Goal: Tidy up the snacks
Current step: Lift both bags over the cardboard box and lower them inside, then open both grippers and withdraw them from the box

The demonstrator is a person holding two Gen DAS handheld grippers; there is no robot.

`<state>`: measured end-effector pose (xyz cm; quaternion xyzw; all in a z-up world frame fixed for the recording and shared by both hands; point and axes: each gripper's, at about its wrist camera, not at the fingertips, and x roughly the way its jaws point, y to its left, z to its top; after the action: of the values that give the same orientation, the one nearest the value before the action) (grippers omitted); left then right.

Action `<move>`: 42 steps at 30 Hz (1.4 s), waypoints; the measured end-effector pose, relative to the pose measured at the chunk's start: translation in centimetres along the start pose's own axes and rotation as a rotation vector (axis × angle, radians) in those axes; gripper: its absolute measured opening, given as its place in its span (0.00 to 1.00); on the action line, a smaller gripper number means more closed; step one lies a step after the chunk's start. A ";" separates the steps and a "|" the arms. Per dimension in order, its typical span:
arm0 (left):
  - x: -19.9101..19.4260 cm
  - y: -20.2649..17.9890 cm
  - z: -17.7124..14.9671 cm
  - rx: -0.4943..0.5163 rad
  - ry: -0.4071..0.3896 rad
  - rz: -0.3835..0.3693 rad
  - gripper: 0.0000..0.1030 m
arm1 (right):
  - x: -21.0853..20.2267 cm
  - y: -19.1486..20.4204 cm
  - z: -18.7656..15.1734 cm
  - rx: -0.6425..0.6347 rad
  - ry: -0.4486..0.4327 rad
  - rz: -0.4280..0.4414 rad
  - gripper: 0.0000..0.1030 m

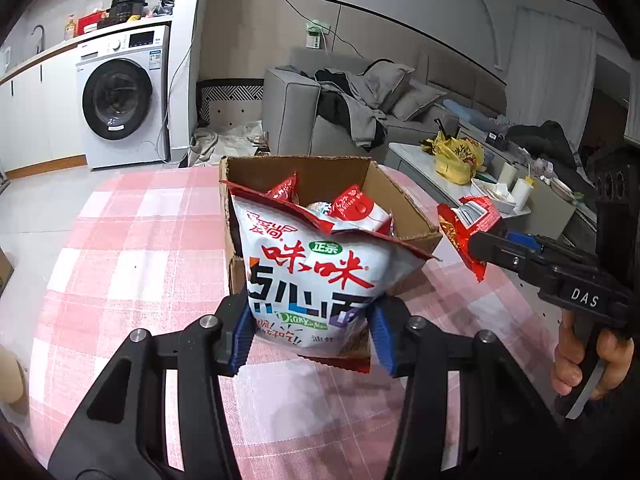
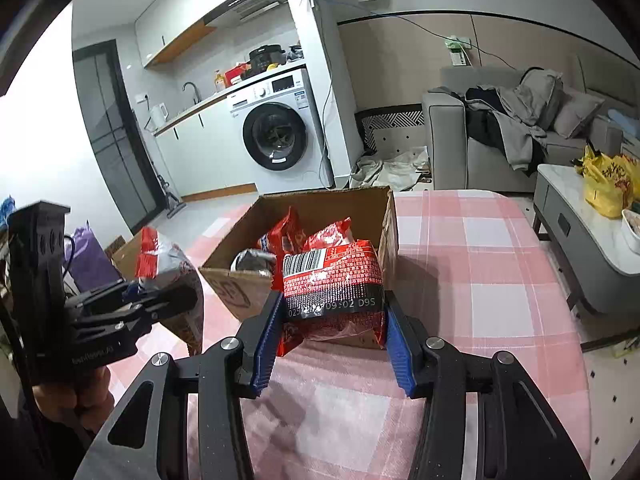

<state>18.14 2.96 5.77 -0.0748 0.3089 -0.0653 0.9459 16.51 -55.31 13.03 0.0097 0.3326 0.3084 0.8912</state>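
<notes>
Tabletop: a pink-and-white checked cloth (image 1: pixel 132 248) covers it, and my box stands near its far edge.
Box: open brown cardboard (image 1: pixel 400 196), flaps up, with several red and white snack packs (image 2: pixel 288 236) lying loose inside.
Left hand-held gripper: mine (image 1: pixel 310 332), its blue pads clamped on the lower end of a big white bag (image 1: pixel 316 276) with red print. I hold the bag up in front of the box, clear of the cloth.
Right hand-held gripper: mine too (image 2: pixel 330 340), squeezing a red packet (image 2: pixel 332 280) whose barcode side faces the camera. It hangs just before the box's near wall.
Hands: my right hand (image 1: pixel 580 360) wraps the black handle at the right edge of the left wrist view.
Kitchen side: a white washer (image 2: pixel 280 136) sits under a counter with a sink tap, a kettle and a black cooker on top. White cabinets run beside it, and a dark glass door stands further along.
Living side: a grey sofa (image 1: pixel 304 108) piled with clothes and cushions stands beyond the tabletop. A low white table (image 2: pixel 592 220) beside it carries a yellow bag (image 2: pixel 608 184) and cups.
Floor: pale tiles, with crumpled sheets lying between washer and sofa.
Wall: cables trail down to a socket.
</notes>
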 end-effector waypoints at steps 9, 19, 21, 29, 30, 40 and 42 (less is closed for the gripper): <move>-0.4 -0.1 1.8 0.013 -0.015 0.025 0.45 | 0.6 -0.2 1.8 0.000 -0.003 -0.010 0.47; -0.9 1.3 4.6 -0.020 -0.057 0.037 0.45 | 2.5 0.4 4.1 -0.006 0.001 0.020 0.47; -1.0 1.7 5.2 -0.016 -0.065 0.043 0.45 | 3.1 0.6 4.5 -0.003 0.003 0.025 0.47; 0.5 3.2 7.4 -0.010 -0.053 0.064 0.45 | 4.9 1.4 6.1 -0.012 -0.018 0.045 0.45; 1.1 3.5 7.7 -0.016 -0.045 0.065 0.45 | 5.3 1.5 6.2 -0.022 -0.010 0.041 0.44; 5.0 3.9 9.0 0.001 -0.016 0.067 0.45 | 7.0 0.2 5.7 -0.006 0.037 0.022 0.44; 5.8 3.6 9.5 0.013 -0.014 0.074 0.45 | 7.1 0.2 5.6 -0.010 0.040 0.014 0.44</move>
<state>28.77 6.45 9.37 -0.0575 0.3043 -0.0316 0.9503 23.99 -50.16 13.27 0.0015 0.3485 0.3164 0.8823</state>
